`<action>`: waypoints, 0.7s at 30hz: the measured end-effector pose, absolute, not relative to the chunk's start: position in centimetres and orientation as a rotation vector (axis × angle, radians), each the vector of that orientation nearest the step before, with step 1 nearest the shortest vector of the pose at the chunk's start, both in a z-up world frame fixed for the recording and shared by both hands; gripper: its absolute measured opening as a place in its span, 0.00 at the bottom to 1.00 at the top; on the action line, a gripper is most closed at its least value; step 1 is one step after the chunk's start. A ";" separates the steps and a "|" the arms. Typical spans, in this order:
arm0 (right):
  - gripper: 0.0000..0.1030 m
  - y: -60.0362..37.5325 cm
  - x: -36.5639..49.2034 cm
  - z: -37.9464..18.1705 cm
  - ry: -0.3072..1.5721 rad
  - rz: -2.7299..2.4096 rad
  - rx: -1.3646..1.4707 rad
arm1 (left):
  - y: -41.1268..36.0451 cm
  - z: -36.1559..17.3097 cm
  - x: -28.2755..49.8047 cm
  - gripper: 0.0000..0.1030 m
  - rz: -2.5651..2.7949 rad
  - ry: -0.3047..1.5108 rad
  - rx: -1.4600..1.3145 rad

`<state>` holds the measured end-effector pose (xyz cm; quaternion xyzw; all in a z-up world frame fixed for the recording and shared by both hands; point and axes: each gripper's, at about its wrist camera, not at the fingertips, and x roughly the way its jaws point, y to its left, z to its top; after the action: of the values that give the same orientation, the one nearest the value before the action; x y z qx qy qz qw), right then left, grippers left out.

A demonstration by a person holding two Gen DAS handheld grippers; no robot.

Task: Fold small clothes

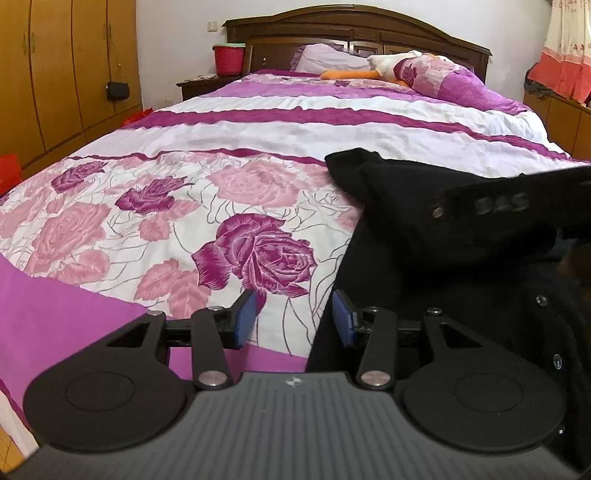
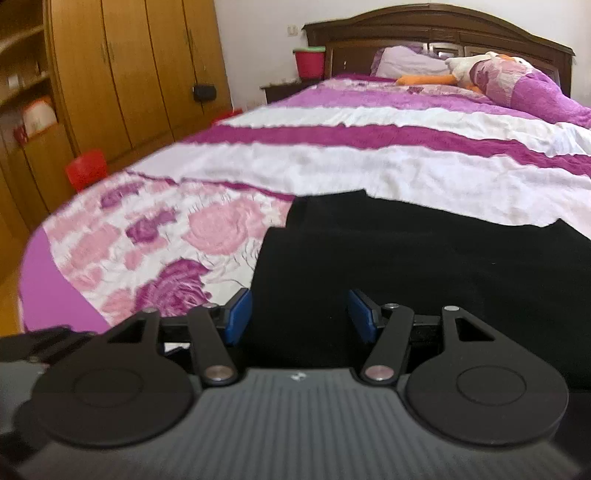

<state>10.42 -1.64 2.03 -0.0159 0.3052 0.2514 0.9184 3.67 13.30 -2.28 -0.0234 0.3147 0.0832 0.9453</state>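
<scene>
A black garment (image 1: 424, 229) lies spread on the flowered bedspread (image 1: 184, 206), on the near right part of the bed. My left gripper (image 1: 294, 319) is open just above the bed. The garment's left edge sits beside its right blue pad (image 1: 343, 321), and nothing is pinched. The right gripper's blurred black body (image 1: 517, 206) crosses above the garment in the left wrist view. In the right wrist view the black garment (image 2: 424, 258) fills the lower right. My right gripper (image 2: 300, 315) hangs open over it, blue pads (image 2: 240, 314) apart with flat cloth below them.
Pillows (image 1: 443, 74) and a white and orange plush toy (image 1: 373, 68) lie by the dark headboard (image 1: 354, 26). A red bucket (image 1: 228, 57) stands on the nightstand. Wooden wardrobes (image 1: 62, 74) line the left wall, and a red stool (image 2: 86, 170) stands beside the bed.
</scene>
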 end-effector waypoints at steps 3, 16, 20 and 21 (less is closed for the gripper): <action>0.60 -1.4 11.3 0.9 0.676 0.528 0.008 | 13.2 -2.5 3.8 0.51 0.172 0.645 -0.041; 0.51 -0.5 11.2 -2.3 0.624 0.512 -0.046 | 12.8 -3.3 3.9 0.52 0.193 0.627 -0.024; 0.24 -1.2 11.4 -2.0 0.628 0.472 -0.006 | 12.5 -3.5 3.9 0.52 0.200 0.620 -0.006; 0.22 -1.6 11.5 -1.8 0.637 0.468 0.033 | 12.3 -3.5 4.0 0.52 0.204 0.618 0.001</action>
<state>11.54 -1.64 -1.77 0.0159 0.3103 0.2279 0.9228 3.96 12.31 -3.48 0.0004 0.3035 0.1002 0.9476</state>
